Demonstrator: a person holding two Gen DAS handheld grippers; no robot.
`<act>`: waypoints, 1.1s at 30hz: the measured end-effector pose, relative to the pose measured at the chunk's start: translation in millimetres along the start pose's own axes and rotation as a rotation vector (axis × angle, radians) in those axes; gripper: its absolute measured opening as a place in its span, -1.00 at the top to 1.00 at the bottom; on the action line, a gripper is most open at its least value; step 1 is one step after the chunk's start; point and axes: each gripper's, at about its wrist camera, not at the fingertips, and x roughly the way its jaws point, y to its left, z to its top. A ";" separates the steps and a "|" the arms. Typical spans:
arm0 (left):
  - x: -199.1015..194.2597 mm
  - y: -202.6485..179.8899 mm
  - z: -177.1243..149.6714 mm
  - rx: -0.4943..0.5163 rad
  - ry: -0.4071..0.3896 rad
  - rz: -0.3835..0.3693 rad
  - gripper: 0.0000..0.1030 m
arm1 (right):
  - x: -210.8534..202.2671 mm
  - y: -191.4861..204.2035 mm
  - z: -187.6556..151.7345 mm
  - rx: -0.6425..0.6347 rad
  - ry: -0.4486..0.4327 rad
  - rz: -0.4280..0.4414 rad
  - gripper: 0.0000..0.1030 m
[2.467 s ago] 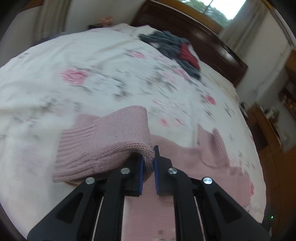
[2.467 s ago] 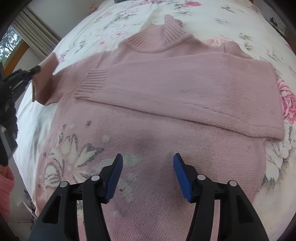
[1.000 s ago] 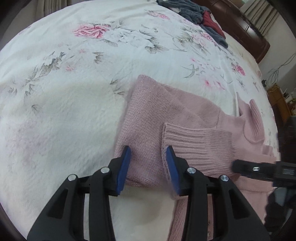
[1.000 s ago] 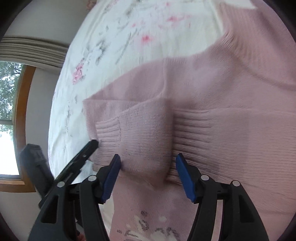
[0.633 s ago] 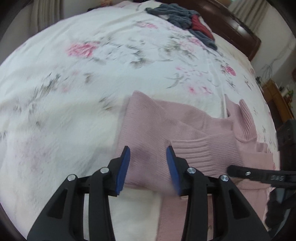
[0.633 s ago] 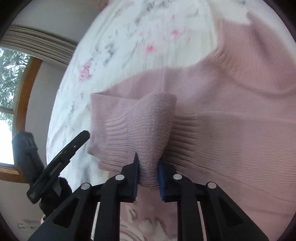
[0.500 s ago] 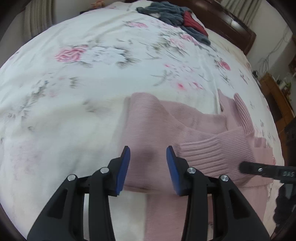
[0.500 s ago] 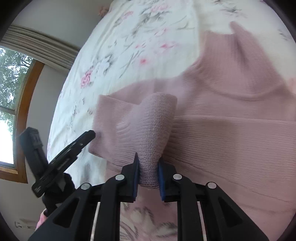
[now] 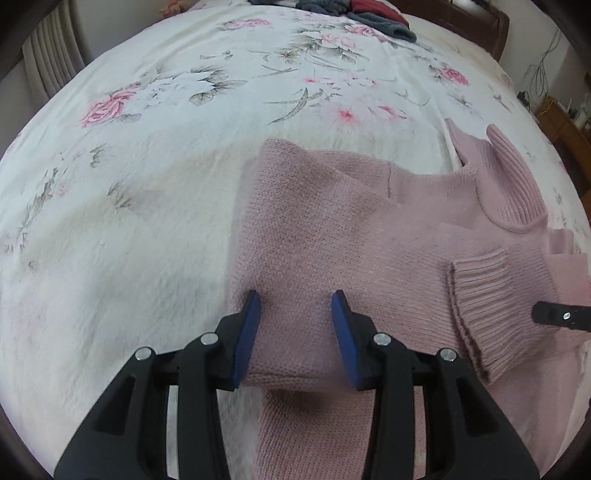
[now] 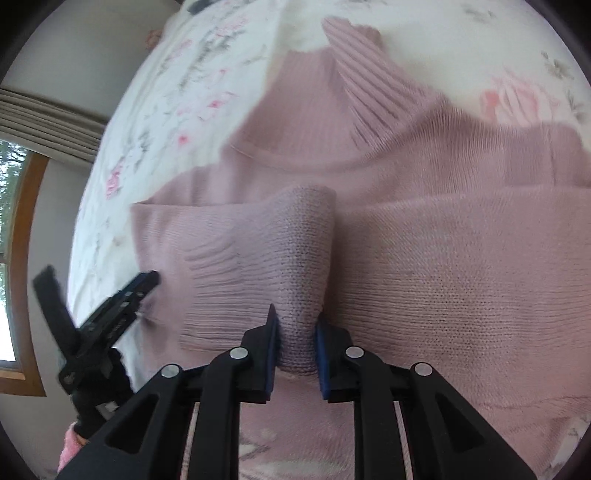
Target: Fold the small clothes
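Observation:
A pink knitted sweater lies flat on a floral bedspread, with its ribbed collar toward the headboard. My left gripper hovers open over the folded sleeve near the sweater's left edge, with nothing between its fingers. My right gripper is shut on the ribbed cuff of that sleeve, which bunches up between its blue pads. In the left wrist view the cuff sits at the right, with the right gripper's tip beside it. The other sleeve lies folded across the chest.
A heap of grey and red clothes lies at the far end of the bed by the dark wooden headboard. A window with curtains shows to the left. Wooden furniture stands beyond the bed's right side.
My left gripper let go of the sleeve and opened. My right gripper shut on the sleeve cuff and has carried it toward the sweater's middle.

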 end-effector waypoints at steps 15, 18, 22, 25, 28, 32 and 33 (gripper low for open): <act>-29.1 7.8 4.4 -0.021 -0.032 -0.084 0.21 | -23.8 95.5 -16.6 -0.273 -0.051 -0.146 0.20; -24.0 9.3 4.0 -0.032 -0.013 -0.090 0.21 | 3.6 115.5 -17.4 -0.283 0.008 -0.124 0.19; -6.2 13.9 -0.4 -0.034 0.021 -0.085 0.21 | 35.1 128.7 -18.7 -0.307 0.035 -0.194 -0.07; -2.7 14.2 -3.9 -0.029 0.009 -0.082 0.21 | 53.1 131.0 -19.6 -0.314 0.039 -0.265 -0.10; -2.7 9.8 -5.5 -0.004 0.002 -0.062 0.21 | 63.0 129.8 -18.8 -0.332 0.028 -0.324 0.21; -3.0 10.8 -5.2 -0.006 0.004 -0.064 0.21 | 42.2 114.1 -18.6 -0.280 0.006 -0.262 0.68; -3.2 11.9 -4.8 -0.012 0.005 -0.067 0.21 | 33.0 107.9 -17.8 -0.255 -0.001 -0.228 0.68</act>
